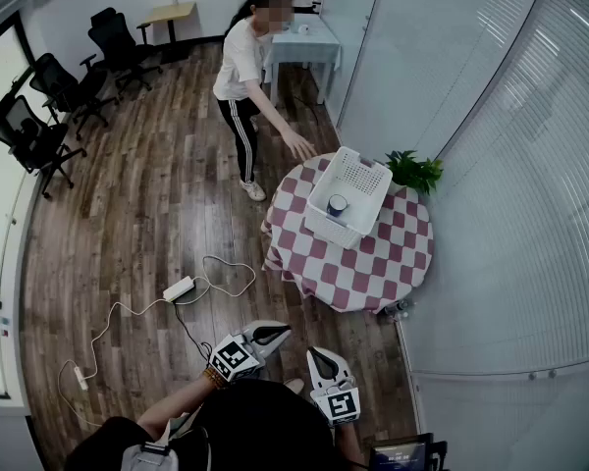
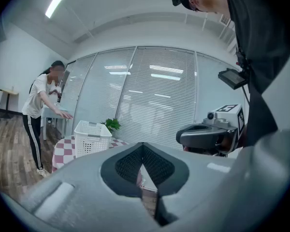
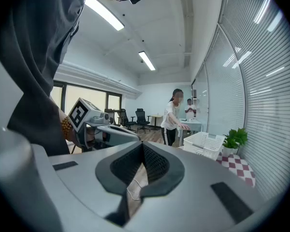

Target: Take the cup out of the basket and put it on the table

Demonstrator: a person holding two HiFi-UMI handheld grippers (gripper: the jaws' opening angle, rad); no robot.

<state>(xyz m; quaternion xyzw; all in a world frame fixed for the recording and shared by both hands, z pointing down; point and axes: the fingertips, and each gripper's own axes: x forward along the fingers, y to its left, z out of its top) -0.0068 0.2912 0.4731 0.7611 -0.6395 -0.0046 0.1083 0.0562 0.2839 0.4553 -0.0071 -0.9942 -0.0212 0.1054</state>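
Head view, contents by size.

1. Wooden floor (image 1: 147, 214): is running across the whole room under everything listed.
2. Desk (image 1: 373, 263): round, wearing a red-and-white checked cloth, is standing beside the glass wall with blinds.
3. Person (image 1: 243, 67): in a white top and dark striped trousers, is standing at the far side of the desk and stretching one arm out over its edge, near the basket.
4. Office chairs (image 1: 34, 135): black, are standing in a group along the left wall, well apart from the desk.
5. Basket (image 1: 368, 180): white, perforated, is sitting on the desk toward its far edge.
6. Left hand-held gripper (image 1: 280, 333): is hanging low in front of the wearer, well apart from the desk. Its jaws are meeting at the tips and gripping nothing.
7. Right hand-held gripper (image 1: 315, 354): is hanging just beside the left one, jaws likewise pressed together and empty.
8. Plant (image 1: 414, 172): green, is standing behind the basket at the desk's rim.
9. Power strip (image 1: 178, 288): white, is lying on the floor with its cable looping around it.
10. Cup (image 1: 337, 205): small, dark-topped, is sitting inside the basket, toward its near end.
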